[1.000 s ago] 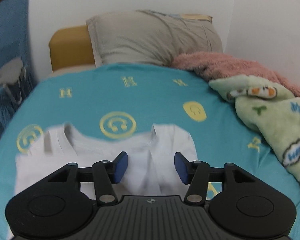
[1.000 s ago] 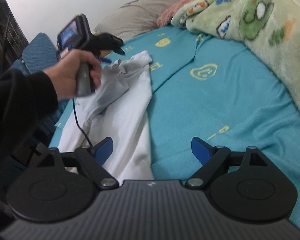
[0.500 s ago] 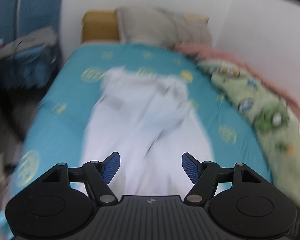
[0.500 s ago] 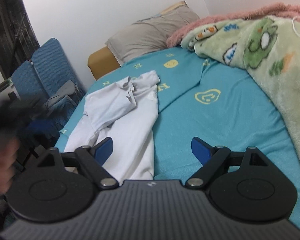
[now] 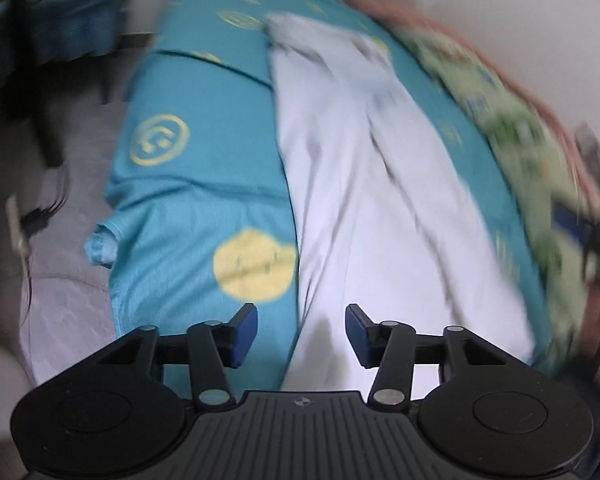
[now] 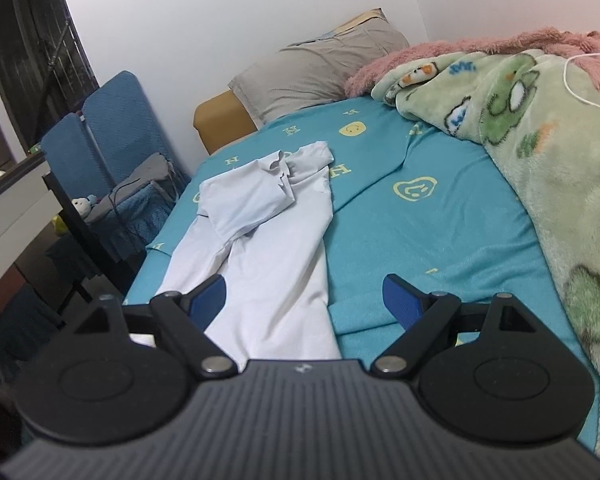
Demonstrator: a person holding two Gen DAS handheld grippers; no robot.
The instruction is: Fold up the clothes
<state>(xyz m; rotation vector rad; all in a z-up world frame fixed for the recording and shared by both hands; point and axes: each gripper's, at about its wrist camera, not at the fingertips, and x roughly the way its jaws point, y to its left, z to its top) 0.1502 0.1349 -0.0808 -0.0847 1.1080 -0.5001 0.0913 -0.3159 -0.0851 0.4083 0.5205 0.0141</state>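
A white T-shirt (image 6: 276,236) lies lengthwise on the teal bed sheet (image 6: 428,240), its left side folded over toward the middle near the collar. In the blurred left wrist view the shirt (image 5: 364,200) runs away from me, its hem near the fingers. My left gripper (image 5: 302,334) is open and empty, just above the shirt's lower left edge. My right gripper (image 6: 304,300) is open and empty, above the shirt's lower part near the foot of the bed.
A green cartoon blanket (image 6: 540,152) and a pink blanket (image 6: 460,50) cover the bed's right side. A grey pillow (image 6: 320,68) lies at the head. Blue chairs (image 6: 112,136) and a dark desk (image 6: 40,216) stand left of the bed. Grey floor (image 5: 64,264) lies beside the bed's left corner.
My left gripper has let go near the collar, pulled back to the hem end of the shirt and opened wider. The right gripper has barely moved; the left hand has left its view.
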